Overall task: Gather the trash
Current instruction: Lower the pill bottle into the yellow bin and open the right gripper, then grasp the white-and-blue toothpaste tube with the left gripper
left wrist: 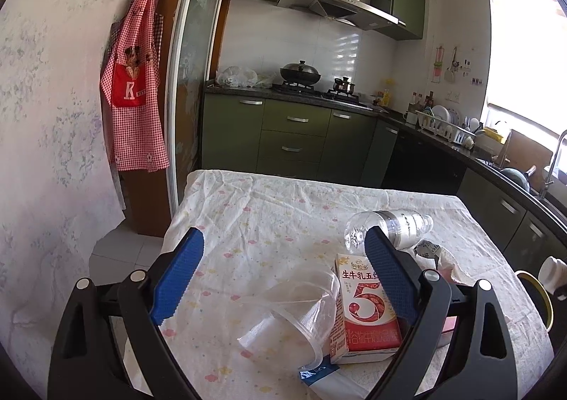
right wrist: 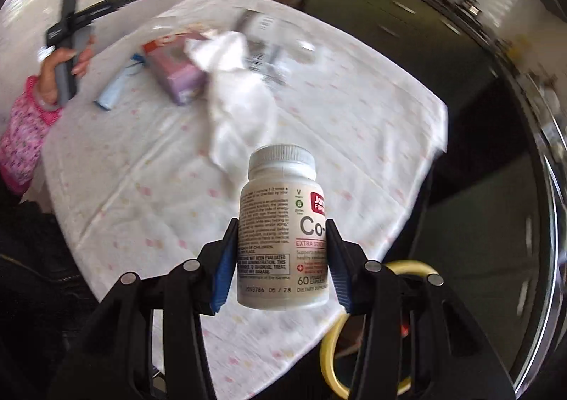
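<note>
Right wrist view is showing a white supplement bottle (right wrist: 281,233) standing lengthwise along the right gripper (right wrist: 280,265), cap pointing away from the camera, the blue pads pinching its sides above the near edge of the cloth-covered table (right wrist: 354,109). Below it a yellow-rimmed bin (right wrist: 331,357) is peeking out. Further up the table a milk carton (left wrist: 366,308) is lying flat, a clear cup (left wrist: 294,315) on its side touching it, both between the left gripper's (left wrist: 283,254) wide-apart, empty fingers.
</note>
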The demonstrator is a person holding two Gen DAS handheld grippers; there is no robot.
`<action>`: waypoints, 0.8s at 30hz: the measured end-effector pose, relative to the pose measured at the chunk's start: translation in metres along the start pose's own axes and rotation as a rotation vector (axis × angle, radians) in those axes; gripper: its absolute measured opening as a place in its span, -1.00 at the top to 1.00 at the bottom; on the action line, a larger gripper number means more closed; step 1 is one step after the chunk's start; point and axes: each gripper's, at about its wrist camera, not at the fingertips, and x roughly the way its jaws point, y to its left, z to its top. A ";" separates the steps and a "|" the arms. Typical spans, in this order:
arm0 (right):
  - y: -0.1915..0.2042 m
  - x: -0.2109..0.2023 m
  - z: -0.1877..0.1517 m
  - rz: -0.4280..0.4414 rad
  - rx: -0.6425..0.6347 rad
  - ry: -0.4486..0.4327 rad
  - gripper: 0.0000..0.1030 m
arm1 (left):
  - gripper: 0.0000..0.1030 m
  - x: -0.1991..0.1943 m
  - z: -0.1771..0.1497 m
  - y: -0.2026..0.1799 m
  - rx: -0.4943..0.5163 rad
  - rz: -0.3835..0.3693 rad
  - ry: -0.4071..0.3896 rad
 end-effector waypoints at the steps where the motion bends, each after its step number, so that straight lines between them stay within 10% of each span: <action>1: -0.019 -0.001 -0.016 -0.040 0.069 0.013 0.13 | -0.77 0.000 0.000 0.000 -0.001 0.001 0.000; 14: -0.145 0.056 -0.135 -0.232 0.635 0.176 0.00 | -0.77 0.008 -0.003 -0.002 0.015 -0.001 0.029; 24: -0.095 0.017 -0.137 -0.184 0.779 -0.010 -0.05 | -0.77 0.008 -0.002 -0.010 0.035 -0.046 0.033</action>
